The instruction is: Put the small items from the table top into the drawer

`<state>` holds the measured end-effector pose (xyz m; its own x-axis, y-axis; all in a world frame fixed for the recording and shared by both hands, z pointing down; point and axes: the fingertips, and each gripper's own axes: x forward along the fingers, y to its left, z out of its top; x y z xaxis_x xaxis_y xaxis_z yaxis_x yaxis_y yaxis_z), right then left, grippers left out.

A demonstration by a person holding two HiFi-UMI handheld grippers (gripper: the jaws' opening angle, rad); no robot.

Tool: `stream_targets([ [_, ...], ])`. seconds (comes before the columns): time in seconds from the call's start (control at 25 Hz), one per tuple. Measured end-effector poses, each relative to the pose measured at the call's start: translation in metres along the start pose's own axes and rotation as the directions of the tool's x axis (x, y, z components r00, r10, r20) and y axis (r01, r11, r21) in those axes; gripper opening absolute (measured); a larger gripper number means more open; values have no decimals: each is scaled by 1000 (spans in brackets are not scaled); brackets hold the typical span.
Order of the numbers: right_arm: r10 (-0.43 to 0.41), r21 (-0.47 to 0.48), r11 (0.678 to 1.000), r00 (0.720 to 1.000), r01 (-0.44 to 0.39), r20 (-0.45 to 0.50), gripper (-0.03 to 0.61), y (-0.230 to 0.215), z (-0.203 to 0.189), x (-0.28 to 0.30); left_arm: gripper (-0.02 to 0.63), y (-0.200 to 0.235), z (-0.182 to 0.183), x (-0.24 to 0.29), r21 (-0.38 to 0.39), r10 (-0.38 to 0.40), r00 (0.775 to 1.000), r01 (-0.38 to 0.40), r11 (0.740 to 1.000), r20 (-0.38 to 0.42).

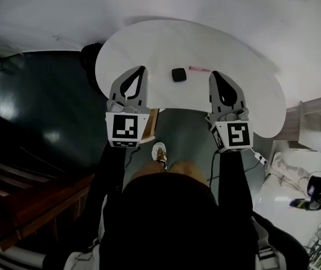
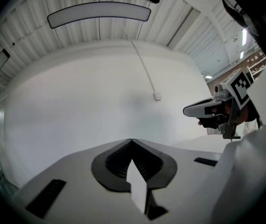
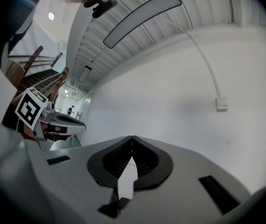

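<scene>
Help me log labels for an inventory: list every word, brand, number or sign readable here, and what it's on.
No readable text anywhere.
The square black-and-white markers on the left hand-held gripper and right hand-held gripper: patterns, no letters or digits.
Small black square object and thin pink stick: too small to show print.

A white table [image 1: 149, 44] bears a small black block [image 1: 178, 74] and a pink pen [image 1: 199, 68].

Small items on the table [image 1: 149, 41], between my two tools

I held the left gripper [image 1: 143, 68] and the right gripper [image 1: 213, 73] side by side above the table's near edge. The small block [image 1: 178, 75] lay on the tabletop between their tips. The pen [image 1: 199, 68] lay just behind the block, close beside the right gripper's tip on its left.
</scene>
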<state>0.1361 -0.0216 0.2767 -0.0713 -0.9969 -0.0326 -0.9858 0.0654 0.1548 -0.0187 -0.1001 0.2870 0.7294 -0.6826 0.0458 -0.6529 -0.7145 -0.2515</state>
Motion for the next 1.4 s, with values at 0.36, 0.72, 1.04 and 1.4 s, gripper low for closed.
stream_targets([
  [0.36,-9,10,1000,999,10,-31,27,-8,-16,21,14,8,-22,26,-19,-22,999,22,1000,-37],
  [0.72,44,31,999,999,-43,-14,26,-23,-20,45,14,4,-22,46,-14,-17,998,17,1000,-59],
  [1.04,96,39,995,994,-94,-46,26,-26,-37,54,15,3,-92,66,-26,-16,965,9,1000,-263],
  [1.4,90,35,996,989,-87,-116,26,-40,-65,47,213,-8,-230,73,-213,-90,821,-40,976,-563],
])
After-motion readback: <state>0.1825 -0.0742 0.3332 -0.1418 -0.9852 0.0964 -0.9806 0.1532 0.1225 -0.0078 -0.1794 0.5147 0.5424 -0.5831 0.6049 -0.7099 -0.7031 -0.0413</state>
